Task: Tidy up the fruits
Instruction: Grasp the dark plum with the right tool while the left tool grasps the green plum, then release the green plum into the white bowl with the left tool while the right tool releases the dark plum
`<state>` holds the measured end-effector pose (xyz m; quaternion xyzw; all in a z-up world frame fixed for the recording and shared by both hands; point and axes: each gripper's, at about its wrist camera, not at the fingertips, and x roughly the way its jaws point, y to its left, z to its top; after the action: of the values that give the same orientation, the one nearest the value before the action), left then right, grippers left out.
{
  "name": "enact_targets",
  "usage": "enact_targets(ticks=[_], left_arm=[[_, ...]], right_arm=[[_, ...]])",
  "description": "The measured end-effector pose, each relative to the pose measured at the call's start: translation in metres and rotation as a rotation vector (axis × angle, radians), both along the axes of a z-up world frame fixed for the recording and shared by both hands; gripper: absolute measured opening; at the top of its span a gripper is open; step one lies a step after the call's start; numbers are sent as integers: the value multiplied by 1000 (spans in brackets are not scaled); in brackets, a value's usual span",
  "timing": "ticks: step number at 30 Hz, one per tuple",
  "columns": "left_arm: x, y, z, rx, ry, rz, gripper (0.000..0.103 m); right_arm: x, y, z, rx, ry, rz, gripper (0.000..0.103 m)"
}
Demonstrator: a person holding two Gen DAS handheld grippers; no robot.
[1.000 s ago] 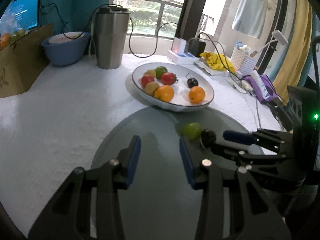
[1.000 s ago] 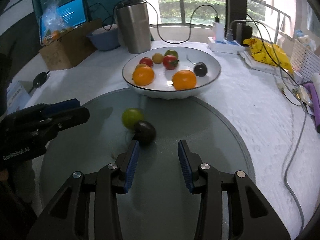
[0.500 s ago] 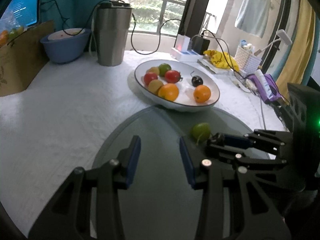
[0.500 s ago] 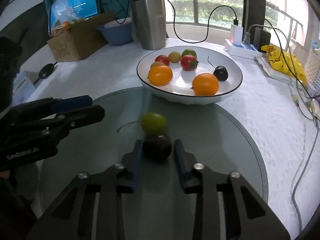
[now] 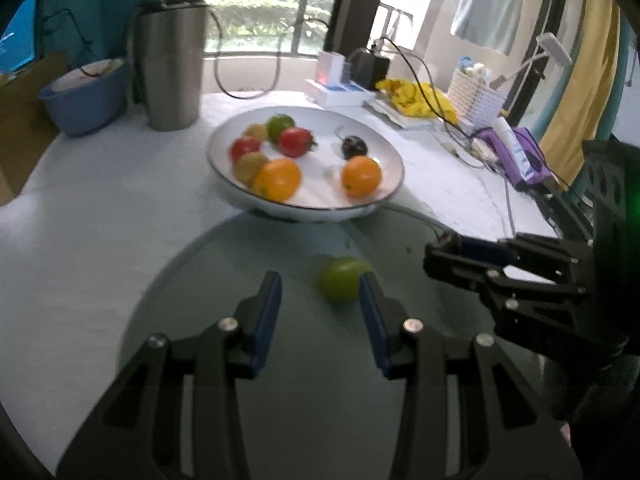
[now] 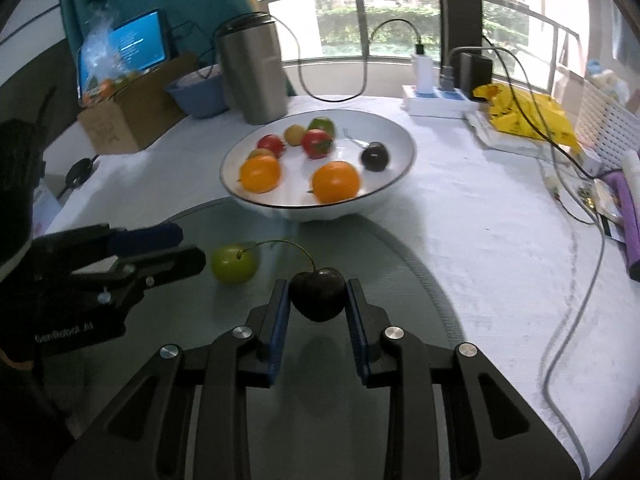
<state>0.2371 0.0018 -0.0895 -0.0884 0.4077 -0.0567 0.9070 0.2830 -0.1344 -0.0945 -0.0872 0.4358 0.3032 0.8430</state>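
My right gripper (image 6: 317,294) is shut on a dark cherry (image 6: 318,294) with a long stem and holds it above the round glass mat (image 6: 400,320). A small green fruit (image 6: 234,263) lies on the mat to the cherry's left. In the left wrist view the green fruit (image 5: 343,283) lies just ahead of my open, empty left gripper (image 5: 319,300), close to its right finger. The white bowl (image 6: 396,184) beyond the mat holds several fruits: oranges, red ones, a green one and another dark cherry (image 6: 375,156). The bowl also shows in the left wrist view (image 5: 394,162).
A steel tumbler (image 6: 252,72), a blue bowl (image 6: 198,96) and a cardboard box (image 6: 128,116) stand at the back left. A power strip (image 6: 438,100), yellow bag (image 6: 528,114), cables and a purple item (image 6: 626,216) lie to the right on the white cloth.
My right gripper closed on the dark cherry and lifted it off the mat. My left gripper moved forward toward the green fruit and stayed open.
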Motion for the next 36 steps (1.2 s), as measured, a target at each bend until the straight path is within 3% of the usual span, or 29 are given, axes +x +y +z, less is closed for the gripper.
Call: enact_targets(ticks=[11, 16, 36], left_arm=[[24, -23, -11, 2, 41, -65, 41], [27, -25, -11, 18, 43, -73, 29], [33, -17, 28, 21, -82, -71, 28]], right_arm=[[13, -18, 0, 17, 5, -30, 30], [18, -21, 2, 22, -2, -37, 30], [37, -13, 25, 30, -53, -37, 30]])
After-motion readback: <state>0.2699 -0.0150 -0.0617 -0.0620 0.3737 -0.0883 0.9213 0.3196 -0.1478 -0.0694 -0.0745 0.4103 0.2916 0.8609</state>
